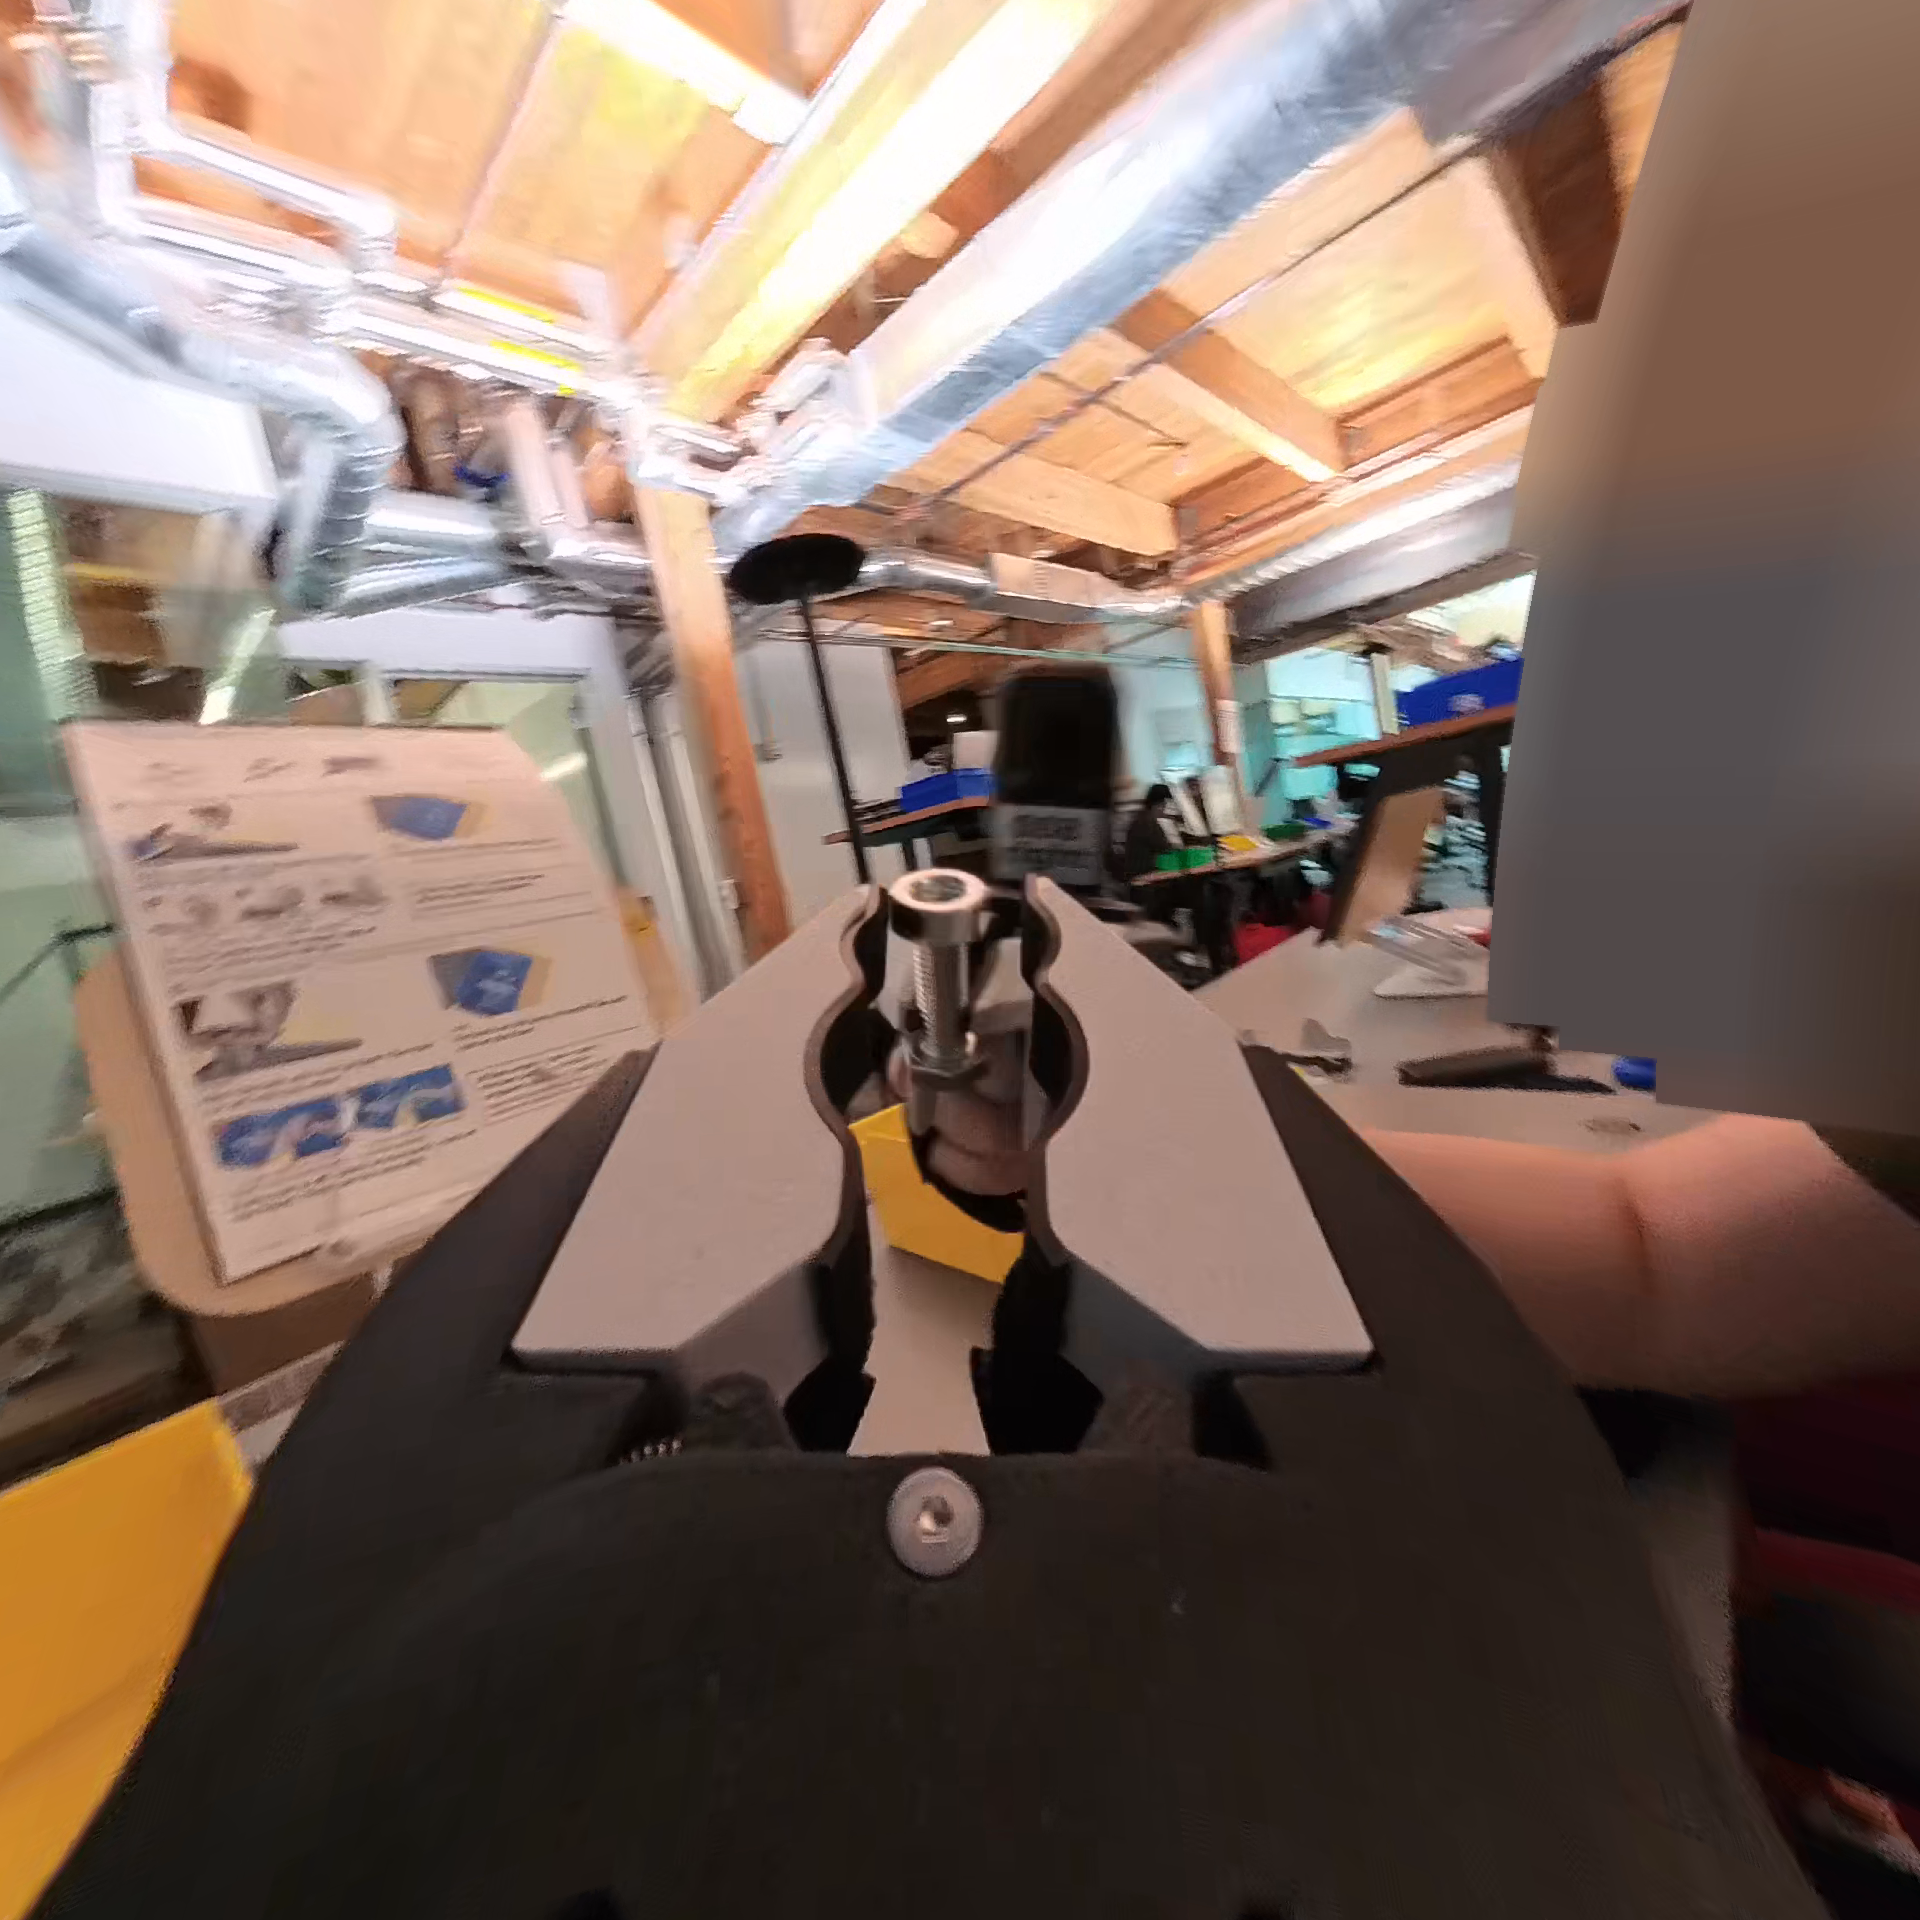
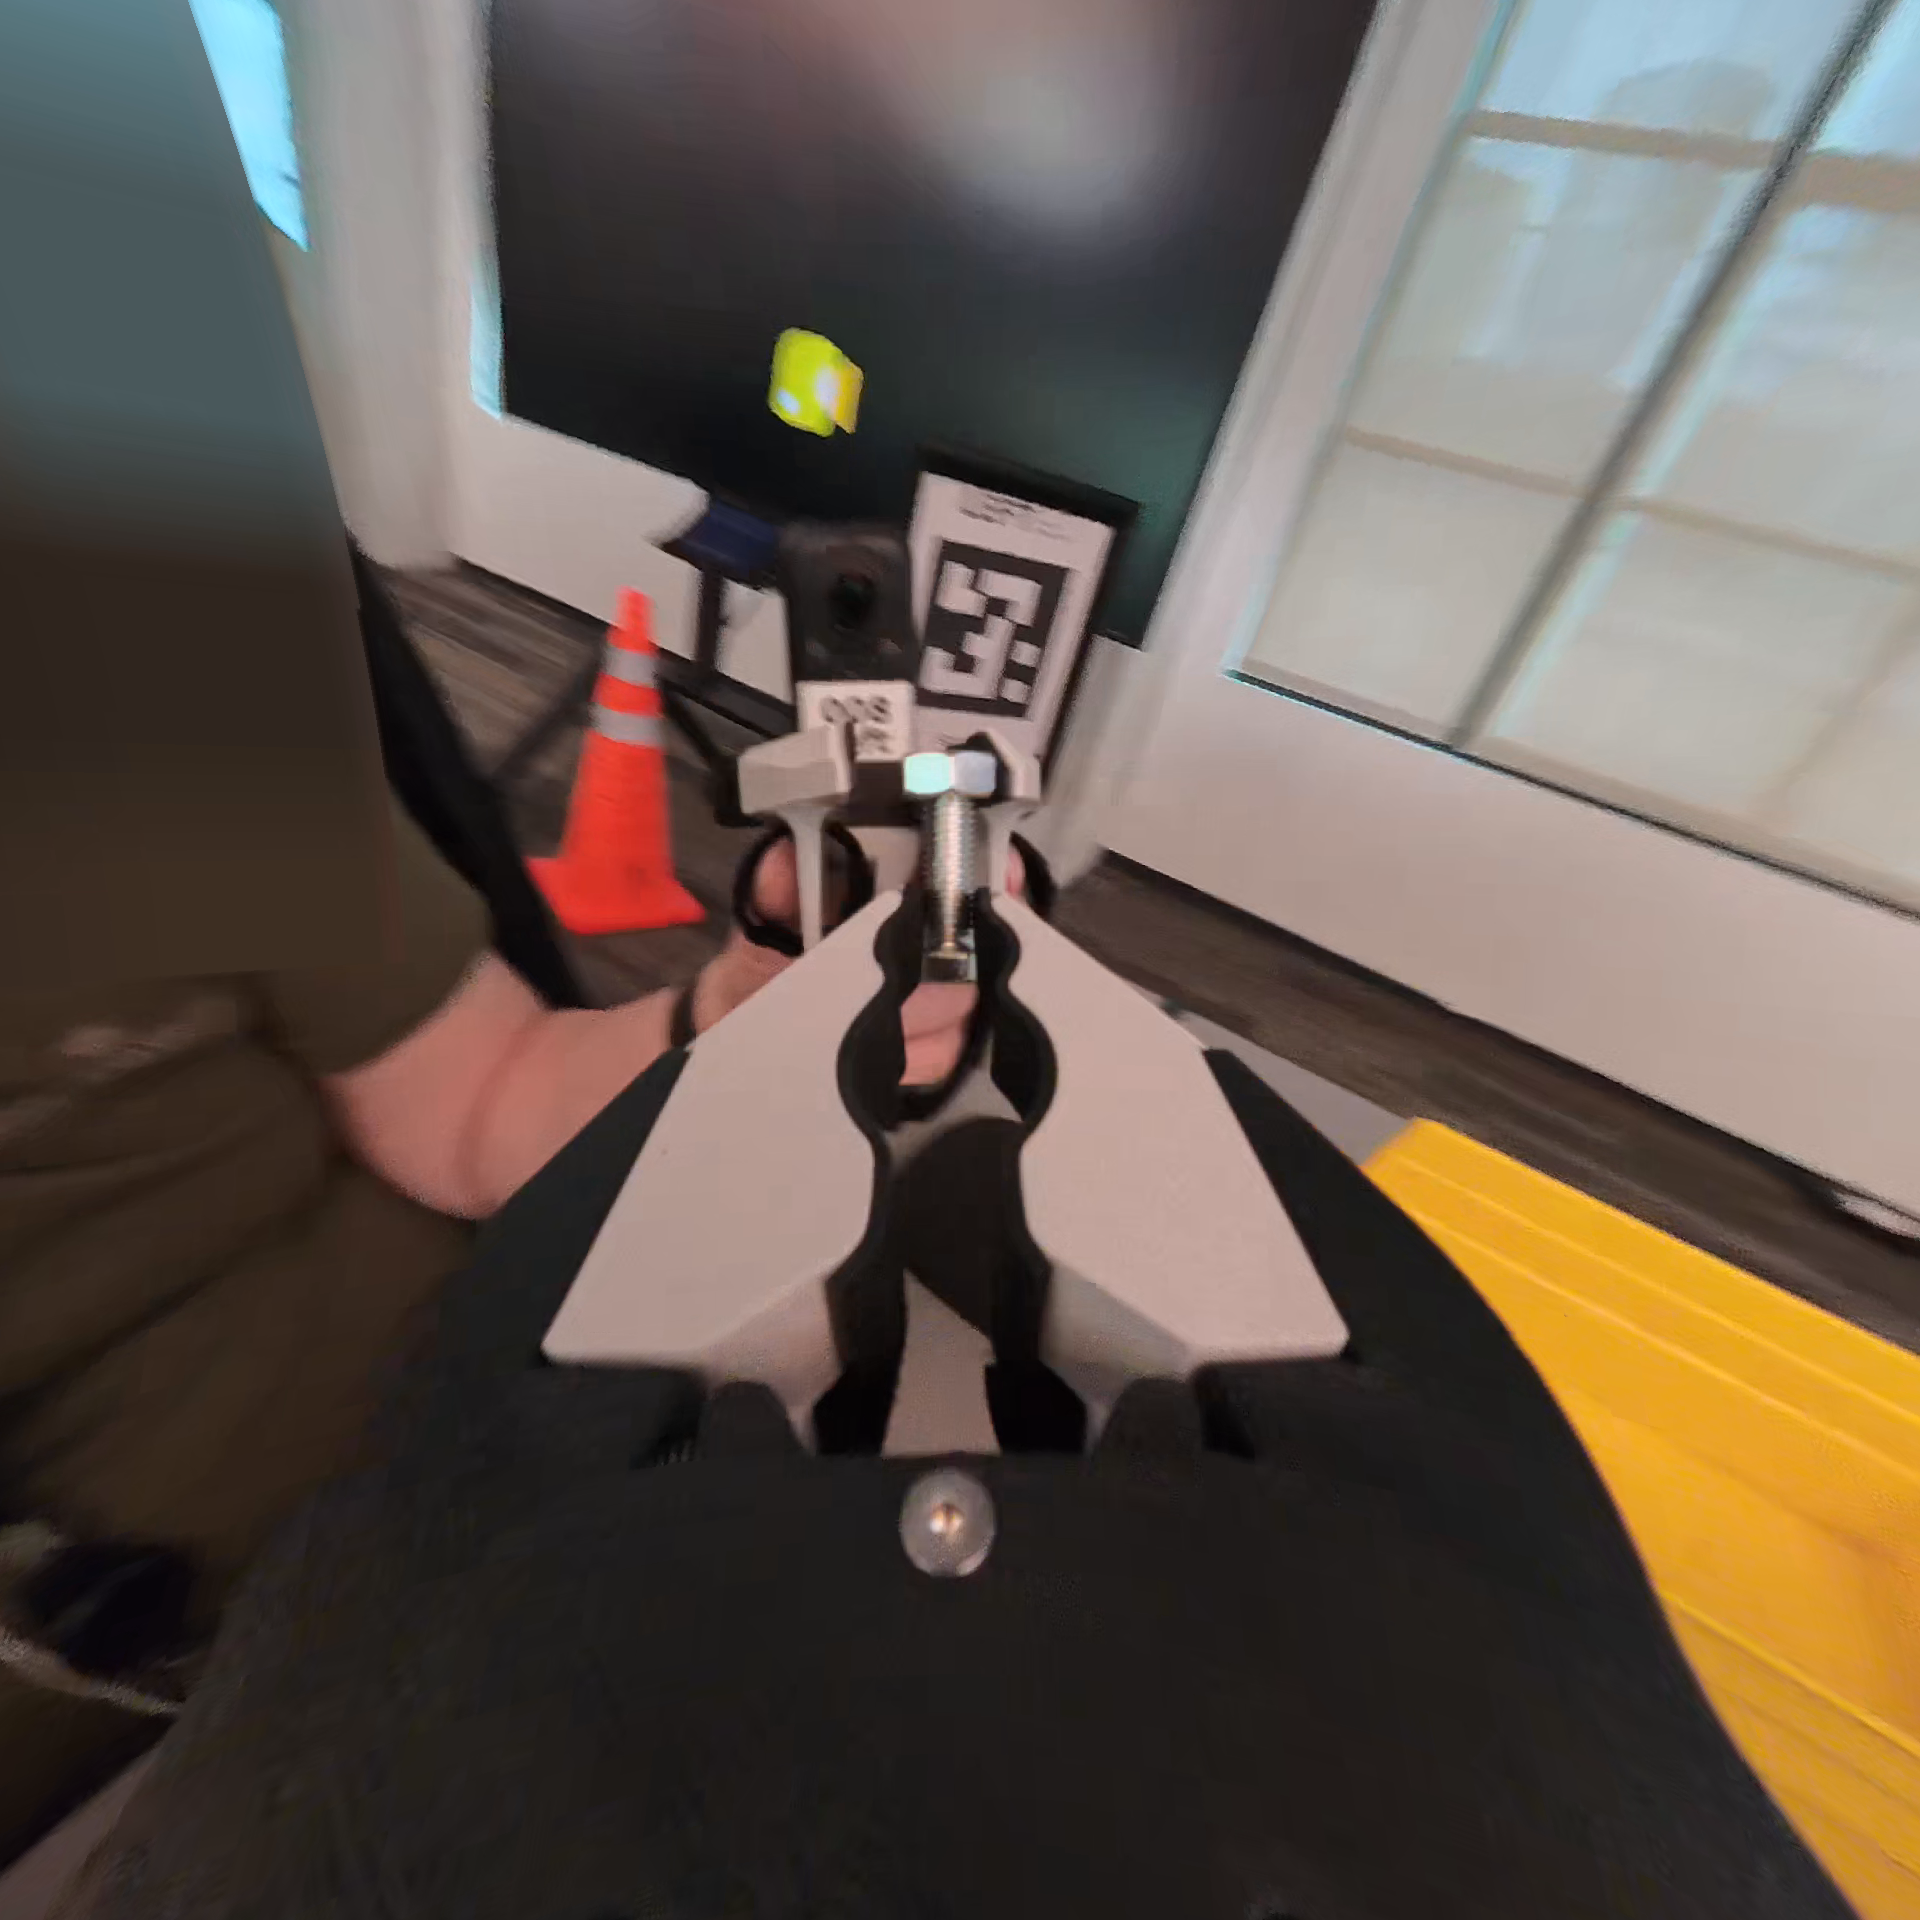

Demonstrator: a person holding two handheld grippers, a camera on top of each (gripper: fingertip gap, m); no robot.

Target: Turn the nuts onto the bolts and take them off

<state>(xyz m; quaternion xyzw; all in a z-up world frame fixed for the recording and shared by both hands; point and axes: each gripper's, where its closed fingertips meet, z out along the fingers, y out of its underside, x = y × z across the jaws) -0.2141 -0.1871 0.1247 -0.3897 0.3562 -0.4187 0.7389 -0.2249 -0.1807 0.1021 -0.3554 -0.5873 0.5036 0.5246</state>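
Observation:
A silver bolt (image 1: pixel 935 977) is held in the air between my two grippers, which face each other. My left gripper (image 1: pixel 951 899) is shut on the bolt's round socket head (image 1: pixel 930 896) at its fingertips. A hex nut (image 1: pixel 940 1065) sits on the lower end of the thread. In the right wrist view my right gripper (image 2: pixel 945 930) is shut on that nut (image 2: pixel 945 966). The threaded shaft (image 2: pixel 948 852) runs up from it to the head (image 2: pixel 945 776), which sits between the left gripper's grey fingertips (image 2: pixel 790 779). The right gripper's black camera body (image 1: pixel 1051 769) shows beyond the bolt.
Yellow bins lie close below: one at the lower left (image 1: pixel 94 1621), one under the fingers (image 1: pixel 914 1184), one at the right (image 2: pixel 1662 1403). A person's forearm (image 1: pixel 1621 1247) is at the right. A poster board (image 1: pixel 343 966) stands left. An orange cone (image 2: pixel 618 790) stands on the floor. Left and right tips are no more than a few centimetres apart.

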